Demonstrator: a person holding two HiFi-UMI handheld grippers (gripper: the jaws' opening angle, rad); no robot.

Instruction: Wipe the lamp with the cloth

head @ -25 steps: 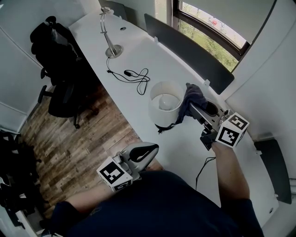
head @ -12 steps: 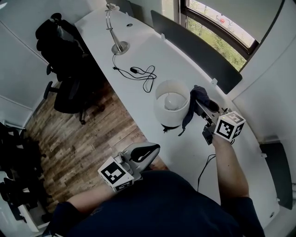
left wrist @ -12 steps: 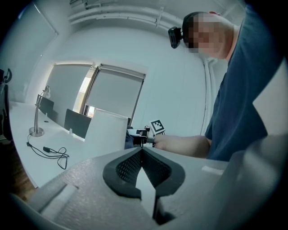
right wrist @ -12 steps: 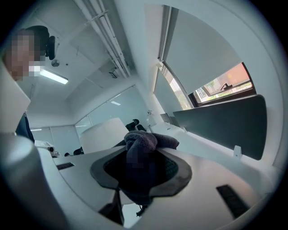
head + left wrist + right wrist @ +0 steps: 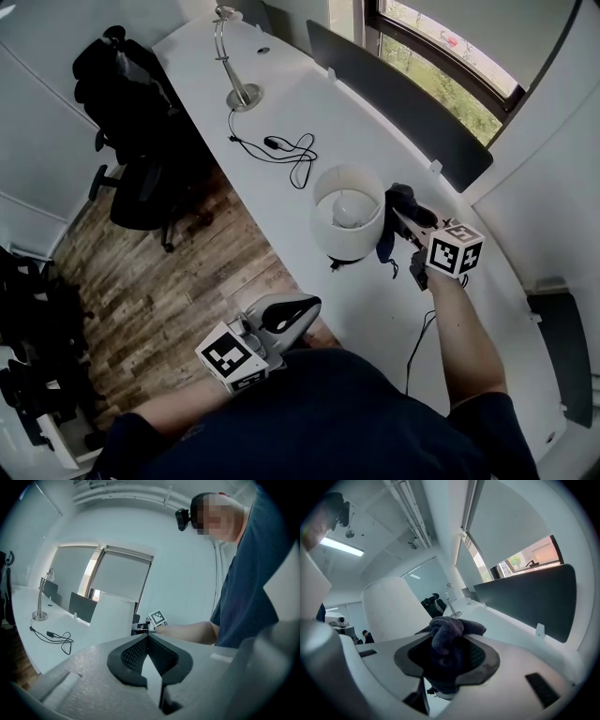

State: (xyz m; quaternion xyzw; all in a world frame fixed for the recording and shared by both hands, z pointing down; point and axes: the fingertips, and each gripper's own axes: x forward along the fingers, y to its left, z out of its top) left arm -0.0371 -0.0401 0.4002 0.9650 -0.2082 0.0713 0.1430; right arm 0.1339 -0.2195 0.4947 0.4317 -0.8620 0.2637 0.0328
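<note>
A table lamp with a white drum shade [image 5: 349,217] stands on the white desk [image 5: 309,103]; the bulb shows inside it from above. My right gripper [image 5: 403,216] is shut on a dark blue-grey cloth [image 5: 397,201], which rests against the right side of the shade and hangs down beside it. In the right gripper view the cloth [image 5: 451,629] bunches out between the jaws, with the shade [image 5: 391,613] just to the left. My left gripper [image 5: 298,307] is shut and holds nothing, low near the desk's front edge; its view shows the shade [image 5: 115,616] ahead.
A silver desk lamp [image 5: 236,86] stands at the far end of the desk, with a coiled black cable [image 5: 286,150] near it. A dark divider panel [image 5: 403,94] runs along the window side. A black office chair [image 5: 131,141] sits on the wood floor at left.
My right gripper, with the cloth, has drawn slightly nearer along the shade's right side, and the hanging tail looks shorter. The left gripper has stayed low and shut.
</note>
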